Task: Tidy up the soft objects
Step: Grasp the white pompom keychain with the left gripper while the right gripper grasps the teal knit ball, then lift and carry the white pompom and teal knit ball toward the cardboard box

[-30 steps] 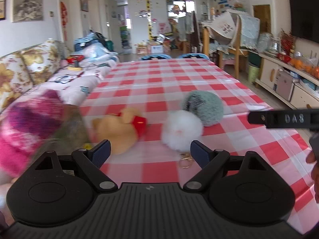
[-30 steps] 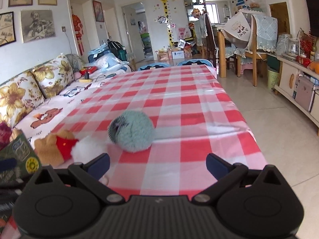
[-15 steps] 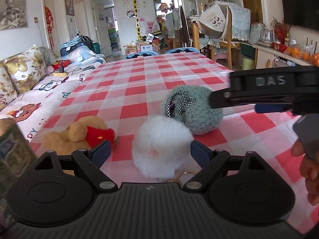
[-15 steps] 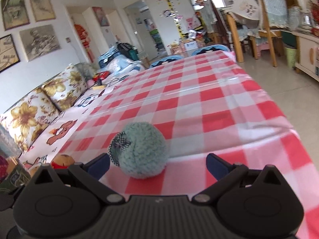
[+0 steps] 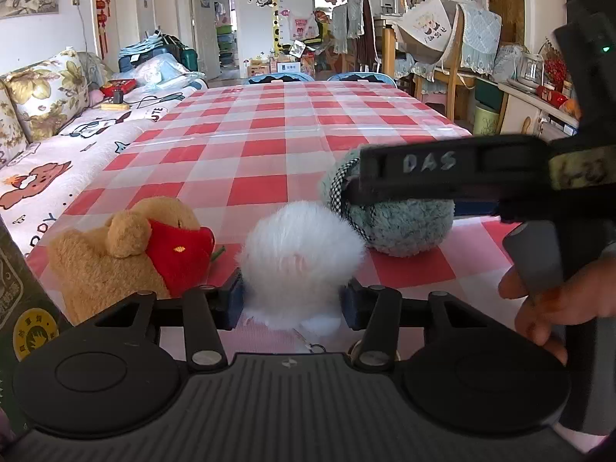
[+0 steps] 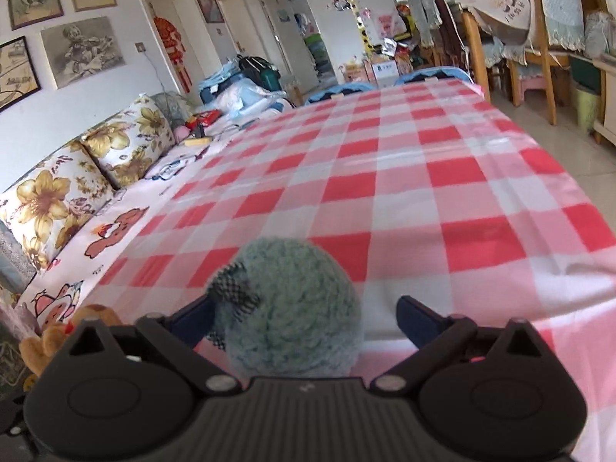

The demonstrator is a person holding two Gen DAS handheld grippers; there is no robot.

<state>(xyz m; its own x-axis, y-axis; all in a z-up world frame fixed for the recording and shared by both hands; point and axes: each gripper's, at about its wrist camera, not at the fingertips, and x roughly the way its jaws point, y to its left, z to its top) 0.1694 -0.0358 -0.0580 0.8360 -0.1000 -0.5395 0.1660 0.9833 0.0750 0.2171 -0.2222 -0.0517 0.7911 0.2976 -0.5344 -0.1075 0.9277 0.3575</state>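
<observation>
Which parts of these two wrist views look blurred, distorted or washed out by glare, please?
Left wrist view: sharp on the white pompom and bear; the right gripper's bar crossing close by is soft; fisheye bends the room's edges. Right wrist view: softer overall, the green pompom fuzzy, pale glare streaks on the tablecloth.

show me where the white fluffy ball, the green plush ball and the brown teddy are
white fluffy ball (image 5: 302, 258), left wrist view, middle of its fur.
green plush ball (image 6: 292, 308), right wrist view, middle of its top.
brown teddy bear (image 5: 104, 269), left wrist view, its tan body.
</observation>
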